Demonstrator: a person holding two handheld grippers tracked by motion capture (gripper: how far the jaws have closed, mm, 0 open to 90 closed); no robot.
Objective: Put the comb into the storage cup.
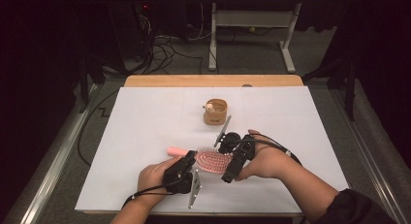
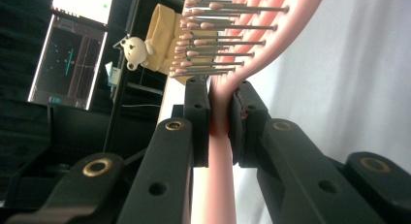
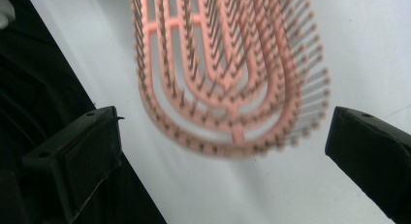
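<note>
Left tongs (image 2: 220, 122) clamped tight on the neck of the pink hairbrush (image 1: 208, 158), just where handle meets head; grip looks chosen to keep the brush steady with bristles facing up and toward the other hand. Handle end pokes out past the left hand (image 1: 155, 178) toward the worktop's left. Right tongs (image 3: 223, 146) spread wide, holding nothing; the brush head (image 3: 228, 69) sits beyond and between the two black jaws, not touched by either pad. Judging by that, the right side is free to come in on the head while the left anchors. In the high view the right tongs (image 1: 231, 158) sit just beside the brush head, right hand (image 1: 269, 161) behind.

Brush is near the front middle of the white worktop (image 1: 145, 122). Well apart, farther back: small tan cup (image 1: 215, 111) with a little white figure on its rim. Wooden edge (image 1: 213, 81) at the back. Room dark; grey floor, cable tangle (image 1: 165, 49), white table legs (image 1: 288, 40) beyond.
</note>
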